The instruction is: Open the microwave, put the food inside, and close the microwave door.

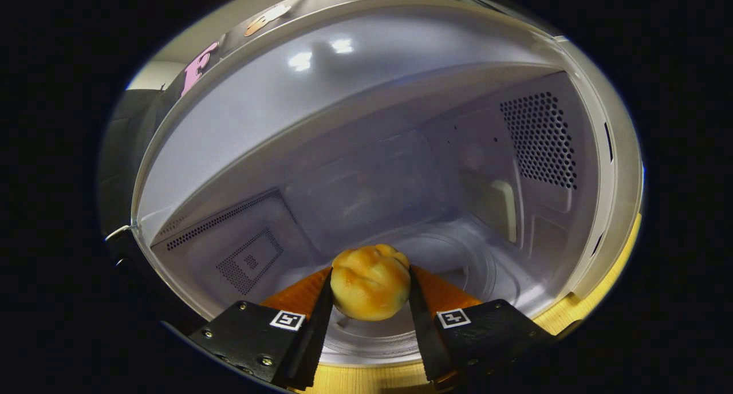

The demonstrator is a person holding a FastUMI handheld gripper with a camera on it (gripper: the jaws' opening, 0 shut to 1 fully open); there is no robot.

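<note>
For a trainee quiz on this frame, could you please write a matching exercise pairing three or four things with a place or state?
Things:
1. bun
2. claw
3. turntable
4. vent holes

Places or states:
A. on the microwave's right inner wall
B. shut on the food
C. round, on the cavity floor
D. held above the cavity floor

Pairs: 1-D, 2-B, 3-C, 4-A

the claw (371, 302) has two long flat fingers (312, 339) that taper toward their tips and stand on edge, each with a ridged, ribbed face on its outer side. each finger rises from a dark, angular block-shaped mount (252, 337) fixed with small round metal screws (265, 360). on top of each mount sits a small square white tag (287, 319) printed with a blocky black pattern.
</note>
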